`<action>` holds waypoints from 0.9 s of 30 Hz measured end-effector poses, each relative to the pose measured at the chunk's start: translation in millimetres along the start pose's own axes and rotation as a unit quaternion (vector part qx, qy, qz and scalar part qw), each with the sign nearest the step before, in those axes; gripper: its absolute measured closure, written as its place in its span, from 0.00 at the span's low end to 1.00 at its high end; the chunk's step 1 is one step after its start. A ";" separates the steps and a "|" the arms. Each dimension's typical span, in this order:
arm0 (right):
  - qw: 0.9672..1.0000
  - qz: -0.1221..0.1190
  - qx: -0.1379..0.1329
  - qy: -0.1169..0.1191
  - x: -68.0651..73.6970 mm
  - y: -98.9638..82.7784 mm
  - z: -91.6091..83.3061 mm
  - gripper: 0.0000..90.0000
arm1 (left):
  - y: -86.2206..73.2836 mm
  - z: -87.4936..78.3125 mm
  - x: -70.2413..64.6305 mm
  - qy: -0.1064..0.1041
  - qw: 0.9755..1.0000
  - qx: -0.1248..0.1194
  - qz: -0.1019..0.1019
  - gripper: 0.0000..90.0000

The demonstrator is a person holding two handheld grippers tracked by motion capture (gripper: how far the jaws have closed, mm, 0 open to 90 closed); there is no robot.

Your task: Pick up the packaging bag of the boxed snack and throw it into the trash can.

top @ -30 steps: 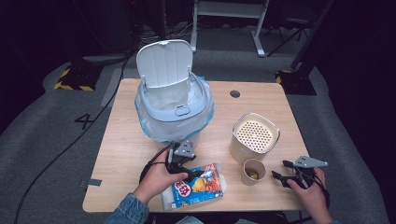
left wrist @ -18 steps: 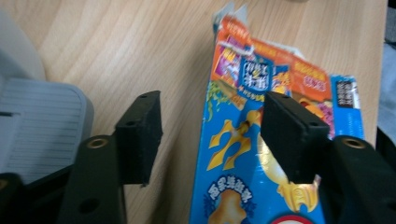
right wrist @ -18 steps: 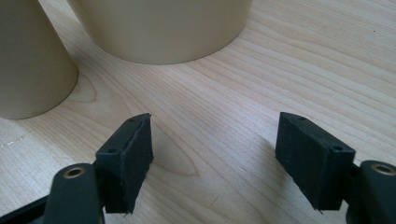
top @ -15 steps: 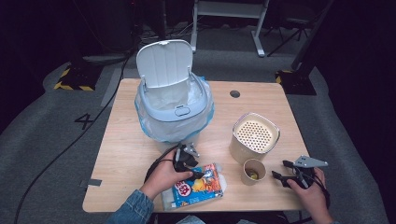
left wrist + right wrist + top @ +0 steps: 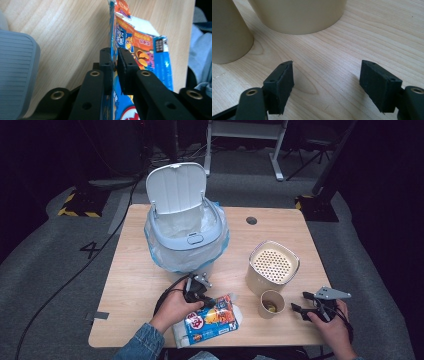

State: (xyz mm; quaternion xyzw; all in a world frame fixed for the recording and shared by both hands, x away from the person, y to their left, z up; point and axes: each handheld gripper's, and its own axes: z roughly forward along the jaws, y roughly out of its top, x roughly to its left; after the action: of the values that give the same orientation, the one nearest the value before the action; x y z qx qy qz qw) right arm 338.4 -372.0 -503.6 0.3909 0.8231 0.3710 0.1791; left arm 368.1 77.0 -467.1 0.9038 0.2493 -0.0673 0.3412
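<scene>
On the floor at far left, a painted "4" (image 5: 91,249) reads clearly on the grey carpet. Over to the light wooden table (image 5: 130,285), where the pale blue pedal bin (image 5: 186,236) stands with its lid tipped up and a clear liner spilling over the rim. In front of it, the left hand (image 5: 172,309) comes in from the bottom edge in a denim sleeve, wrist angled toward the table's middle, and the left gripper (image 5: 209,302) has just been closing; its jaws are now pinching the top edge of the snack packet (image 5: 210,320), the thin blue seam squeezed flat between the pads. The packet lies near the front edge, just right of that hand; its orange and blue print carries a barcode panel and writing too small to read. Moving right, a round cream canister (image 5: 272,267) with a perforated top, and touching its front a small paper cup (image 5: 270,303) with something yellowish inside. Far right, the right hand (image 5: 330,322) rests on the table, the right gripper (image 5: 298,303) pointing at the cup, jaws spread apart over bare wood with nothing between them.
</scene>
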 end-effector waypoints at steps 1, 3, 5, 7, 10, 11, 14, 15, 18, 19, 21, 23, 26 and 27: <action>1.000 0.000 0.000 0.000 0.0 0.0 0.0 0.31 | 0.4 -3.1 -0.6 -0.003 1.000 -0.003 -0.002 0.94; 1.000 0.000 0.000 0.000 0.0 0.0 0.0 0.31 | 0.5 -9.8 -1.3 -0.010 1.000 -0.017 0.000 0.96; 1.000 0.000 0.000 0.000 0.0 0.0 0.0 0.31 | 1.6 -17.4 -3.5 -0.014 0.999 -0.038 0.006 0.97; 1.000 0.000 0.000 0.000 0.0 0.0 0.0 0.31 | 3.4 -30.0 -8.4 -0.008 0.998 -0.065 0.014 0.98; 1.000 0.000 0.000 0.000 0.0 0.0 0.0 0.31 | 5.3 -36.7 -11.7 0.000 0.997 -0.080 0.015 0.98; 1.000 0.000 0.000 0.000 -0.1 0.1 0.0 0.31 | 6.5 -39.4 -13.1 -0.001 0.996 -0.089 0.018 0.98; 1.000 0.002 0.000 -0.004 -0.3 0.9 1.0 0.31 | 10.0 -47.0 -17.2 0.000 0.993 -0.112 0.026 0.98; 1.000 0.002 0.000 -0.004 -0.3 0.9 1.0 0.31 | 10.9 -49.9 -18.5 0.000 0.993 -0.118 0.029 0.98; 1.000 0.002 0.000 -0.004 -0.4 0.9 1.0 0.31 | 12.9 -59.0 -21.6 -0.001 0.989 -0.145 0.030 0.98; 1.000 0.002 0.000 -0.004 -0.4 0.9 1.0 0.31 | 13.4 -62.6 -22.3 -0.002 0.988 -0.151 0.032 0.98; 1.000 0.002 0.000 -0.004 -0.4 0.9 1.1 0.31 | 14.5 -69.4 -24.3 0.000 0.985 -0.169 0.035 0.98; 1.000 0.002 0.000 -0.004 -0.4 0.9 1.1 0.31 | 15.6 -77.1 -26.3 0.005 0.982 -0.187 0.039 0.98; 1.000 0.002 0.000 -0.004 -0.4 0.9 1.1 0.31 | 17.2 -87.7 -28.5 0.011 0.976 -0.213 0.044 0.98; 1.000 0.002 0.000 -0.004 -0.4 0.9 1.1 0.31 | 17.8 -90.7 -29.4 0.015 0.975 -0.219 0.044 0.98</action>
State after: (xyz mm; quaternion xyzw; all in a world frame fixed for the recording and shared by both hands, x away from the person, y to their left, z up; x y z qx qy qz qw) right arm 339.8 -371.4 -503.6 0.3941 0.8217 0.3695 0.1813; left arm 347.1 112.6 -379.3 0.8184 0.2230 0.0178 0.5293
